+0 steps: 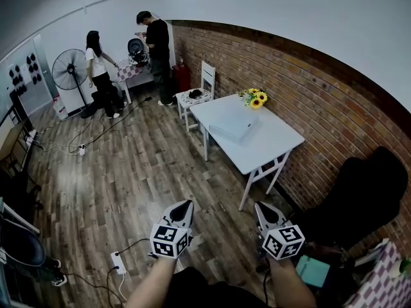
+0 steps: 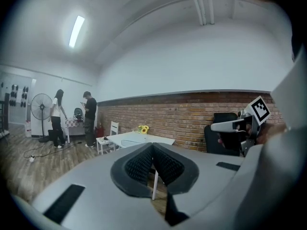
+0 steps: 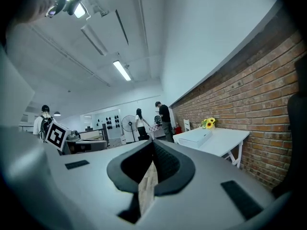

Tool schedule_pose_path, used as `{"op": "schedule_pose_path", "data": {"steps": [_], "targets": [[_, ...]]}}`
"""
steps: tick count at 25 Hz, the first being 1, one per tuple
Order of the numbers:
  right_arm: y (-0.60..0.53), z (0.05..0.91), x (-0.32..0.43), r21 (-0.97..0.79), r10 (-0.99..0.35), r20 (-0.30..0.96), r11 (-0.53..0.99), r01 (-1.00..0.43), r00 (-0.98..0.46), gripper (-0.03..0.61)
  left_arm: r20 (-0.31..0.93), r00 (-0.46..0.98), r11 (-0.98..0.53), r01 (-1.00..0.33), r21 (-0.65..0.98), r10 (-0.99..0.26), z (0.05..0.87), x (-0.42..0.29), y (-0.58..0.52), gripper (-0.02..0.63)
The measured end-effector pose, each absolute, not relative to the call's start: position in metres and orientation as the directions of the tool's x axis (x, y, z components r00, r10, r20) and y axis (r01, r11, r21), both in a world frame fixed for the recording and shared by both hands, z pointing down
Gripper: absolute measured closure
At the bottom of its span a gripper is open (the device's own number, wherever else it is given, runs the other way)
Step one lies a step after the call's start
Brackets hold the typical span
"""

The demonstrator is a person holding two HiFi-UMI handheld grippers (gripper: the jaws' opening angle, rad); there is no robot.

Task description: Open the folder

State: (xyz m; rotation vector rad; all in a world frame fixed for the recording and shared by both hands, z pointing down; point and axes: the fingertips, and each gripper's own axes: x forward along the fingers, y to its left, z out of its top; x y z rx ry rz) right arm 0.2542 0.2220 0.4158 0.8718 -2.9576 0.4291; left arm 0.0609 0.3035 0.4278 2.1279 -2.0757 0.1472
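Note:
A white folder [image 1: 232,126] lies flat and closed on the white folding table [image 1: 270,145] by the brick wall, well ahead of me. Both grippers hang over the wooden floor, short of the table and touching nothing. My left gripper [image 1: 185,205] is shut and empty, its pads [image 2: 144,162] pressed together. My right gripper [image 1: 260,207] also looks shut, with nothing between its pads [image 3: 165,159]. The right gripper view shows the folder [image 3: 194,136] on the table [image 3: 225,140] ahead to the right. In the left gripper view the table [image 2: 144,137] is just beyond the tips.
Sunflowers [image 1: 254,98] stand at the table's far corner, with a white chair [image 1: 199,92] behind. Two people [image 1: 156,43] stand at a small table at the back, beside a fan [image 1: 69,70]. A black chair [image 1: 359,197] is on my right. Power strips [image 1: 119,262] and cables lie on the floor.

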Motion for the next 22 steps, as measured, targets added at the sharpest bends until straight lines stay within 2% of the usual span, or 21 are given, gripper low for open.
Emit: {"op": "schedule_pose_path", "data": {"steps": [10,22], "targets": [[0.189,0.434,0.239,-0.275,-0.523,0.151,0.793,-0.544,-0.839,0.554,0.211,0.035,-0.020,-0.997,0.075,-0.977,0.447,0.043,0.269,0.595],[0.100,0.455,0.152,-0.283,-0.523,0.217,0.774,-0.566,-0.824,0.551,0.234,0.074,-0.060,-0.996,0.067,-0.969,0.461,-0.041,0.173,0.595]]}}
